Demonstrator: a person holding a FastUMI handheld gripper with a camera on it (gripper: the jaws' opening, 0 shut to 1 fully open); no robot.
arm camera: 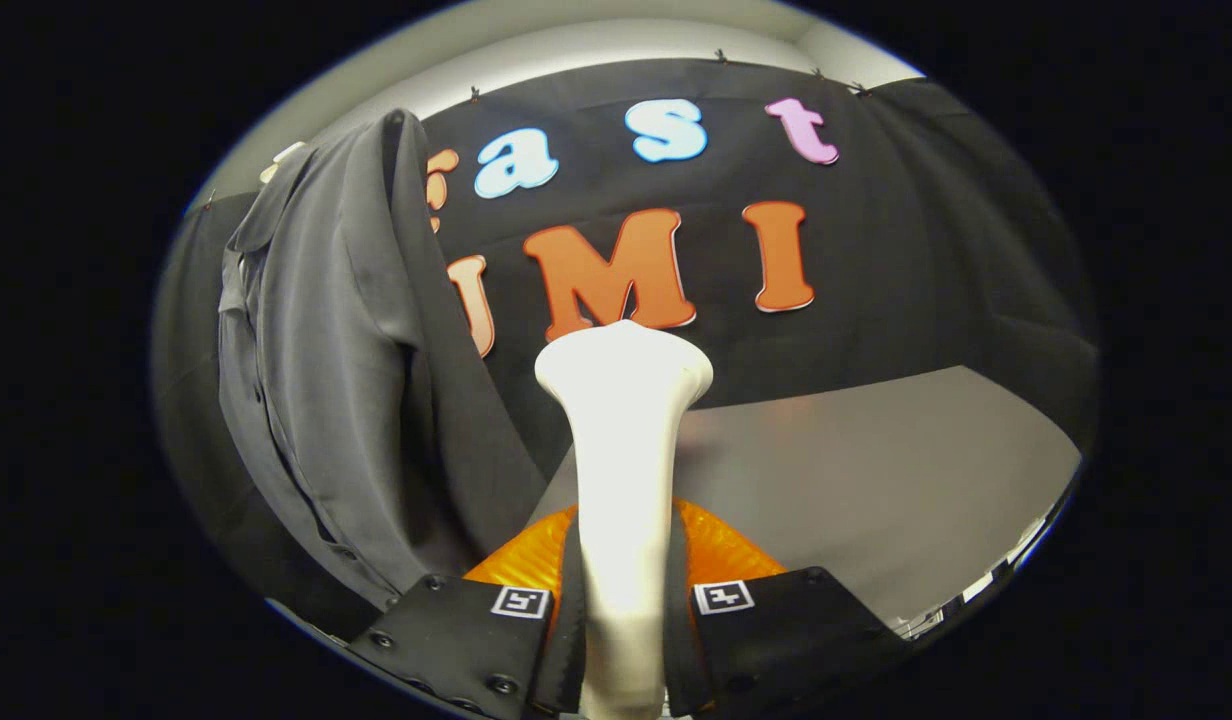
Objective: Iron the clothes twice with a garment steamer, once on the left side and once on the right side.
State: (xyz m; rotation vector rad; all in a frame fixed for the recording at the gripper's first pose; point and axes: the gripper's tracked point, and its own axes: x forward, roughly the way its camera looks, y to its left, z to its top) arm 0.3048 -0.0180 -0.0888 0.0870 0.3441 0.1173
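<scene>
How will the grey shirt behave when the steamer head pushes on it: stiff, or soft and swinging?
Probably soft: the grey shirt hangs in loose folds, so it should give way. Hanging free from its top, it may swing or bunch rather than stay flat. The claw is shut on the white steamer, which looks rigid.

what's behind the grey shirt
Behind the hanging grey shirt is the booth's black cloth wall. Whatever it hangs from is covered. The fingers grip the white steamer, off the shirt.
</scene>
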